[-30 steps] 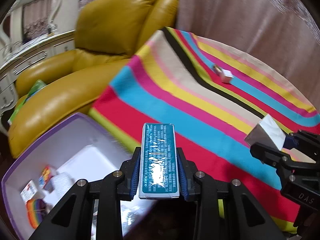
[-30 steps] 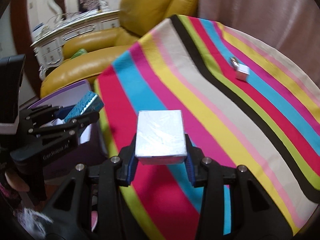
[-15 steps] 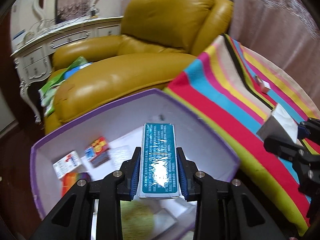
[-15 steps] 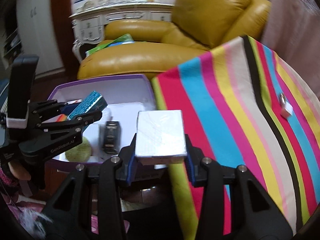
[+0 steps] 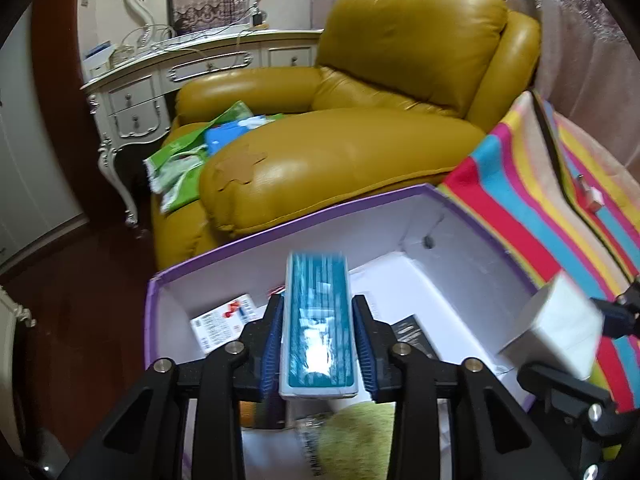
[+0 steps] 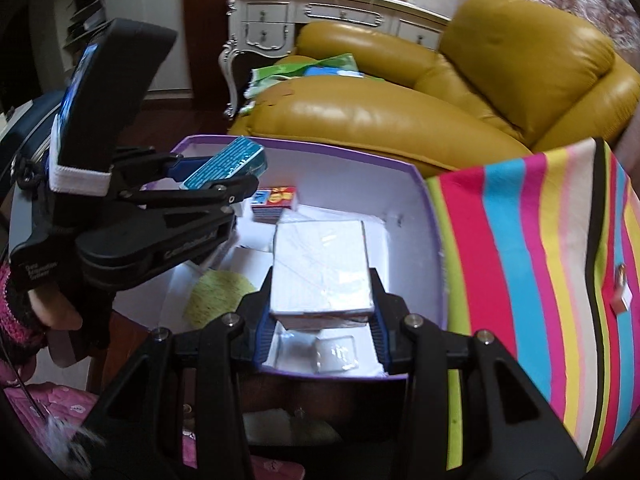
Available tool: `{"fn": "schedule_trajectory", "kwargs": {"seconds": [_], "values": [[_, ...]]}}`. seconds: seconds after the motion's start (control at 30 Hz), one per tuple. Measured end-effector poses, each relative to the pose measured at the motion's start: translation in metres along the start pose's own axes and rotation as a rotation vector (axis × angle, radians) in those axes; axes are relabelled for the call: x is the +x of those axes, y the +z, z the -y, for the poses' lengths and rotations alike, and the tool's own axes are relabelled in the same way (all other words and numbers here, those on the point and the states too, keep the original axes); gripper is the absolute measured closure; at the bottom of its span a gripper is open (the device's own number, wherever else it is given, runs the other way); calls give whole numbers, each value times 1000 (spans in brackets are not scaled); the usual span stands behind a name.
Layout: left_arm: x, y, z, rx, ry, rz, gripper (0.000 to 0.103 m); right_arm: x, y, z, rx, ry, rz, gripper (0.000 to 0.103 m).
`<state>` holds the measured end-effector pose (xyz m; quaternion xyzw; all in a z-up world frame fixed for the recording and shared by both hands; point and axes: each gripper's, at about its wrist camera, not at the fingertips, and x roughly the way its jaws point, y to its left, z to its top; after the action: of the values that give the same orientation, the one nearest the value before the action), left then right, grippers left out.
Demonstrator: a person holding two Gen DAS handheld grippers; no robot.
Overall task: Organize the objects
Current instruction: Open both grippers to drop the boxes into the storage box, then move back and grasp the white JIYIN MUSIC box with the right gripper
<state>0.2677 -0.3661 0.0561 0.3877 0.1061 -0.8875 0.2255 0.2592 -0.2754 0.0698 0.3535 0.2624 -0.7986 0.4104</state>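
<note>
My left gripper [image 5: 318, 316] is shut on a long teal box [image 5: 318, 324] and holds it above the open purple-rimmed white box [image 5: 280, 236]. My right gripper [image 6: 322, 280] is shut on a flat white box [image 6: 322, 268] and holds it over the same purple box [image 6: 340, 160]. The left gripper with the teal box [image 6: 226, 162] also shows in the right wrist view, over the box's left side. The white box [image 5: 554, 326] shows at the right of the left wrist view. Inside lie small cartons [image 5: 224, 320], a red and blue pack [image 6: 276, 198] and a green round thing [image 6: 218, 290].
A mustard leather armchair [image 5: 360, 120] stands behind the box, with green and blue packets [image 5: 192, 152] on its seat. A striped cloth [image 6: 540, 260] covers the surface to the right, with a small white item [image 6: 622, 292] on it. A white ornate dresser [image 5: 168, 80] is behind.
Both grippers have swung left from above the striped cloth to above the purple box, each still holding its box.
</note>
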Motion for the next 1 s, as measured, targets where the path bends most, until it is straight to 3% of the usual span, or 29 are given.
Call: {"fn": "schedule_trajectory", "kwargs": {"seconds": [0.07,0.13,0.3,0.53,0.63,0.8,0.93,1.0], "values": [[3,2,-2,-9,29,-3,27,1,0,1,8,2,5,36],[0,3,-2,-22,46,18,18,0,-2,4,27,-10,18,30],[-1,11,28,50,11,31,18,-3,-9,28,83,-54,23,25],[5,27,110,196,-51,10,18,-17,-33,89,206,-125,39,20],[11,40,151,222,-132,-21,18,-26,-51,132,279,-179,35,20],[29,62,239,264,-244,2,16,-46,-91,218,418,-297,32,17],[68,74,319,270,-362,-62,16,-47,-127,286,528,-399,-12,15],[83,78,346,276,-371,-72,16,-44,-148,327,613,-434,-38,15]]}}
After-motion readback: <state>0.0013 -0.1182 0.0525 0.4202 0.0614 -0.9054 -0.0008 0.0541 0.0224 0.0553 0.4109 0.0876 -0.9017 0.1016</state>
